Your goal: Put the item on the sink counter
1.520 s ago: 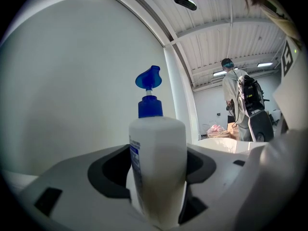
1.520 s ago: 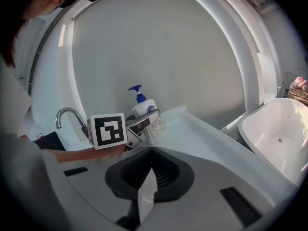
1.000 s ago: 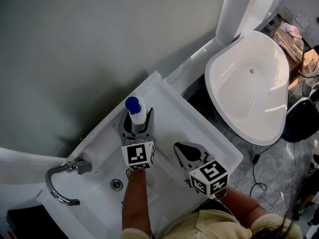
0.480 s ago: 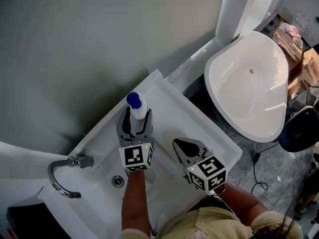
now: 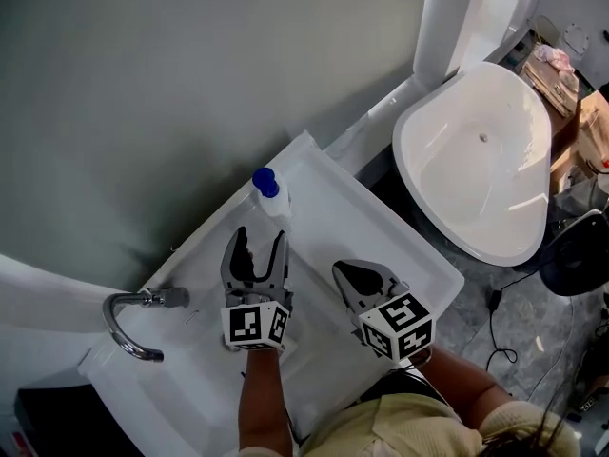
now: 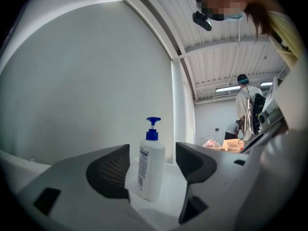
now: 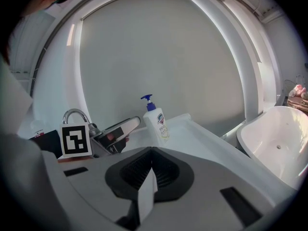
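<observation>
Grey wall (image 5: 143, 84) backs a white sink counter (image 5: 381, 246) seen from above. A white soap bottle (image 5: 269, 194) with a blue pump stands upright on the counter's back edge, close against that wall. Just in front of the bottle, on the person's side, the left gripper (image 5: 260, 240) hangs over the counter with its jaws spread wide. Its own view frames the bottle in the gap between them, while the head view shows the bottle just past the tips, touching neither. To the right of the bottle and nearer the person, the right gripper (image 5: 344, 279) has its jaws pressed together with nothing between them. A curved metal tap (image 5: 128, 317) sits well to the left of the bottle over the basin, and a white bathtub (image 5: 476, 160) lies well to its right, past the counter's end.
</observation>
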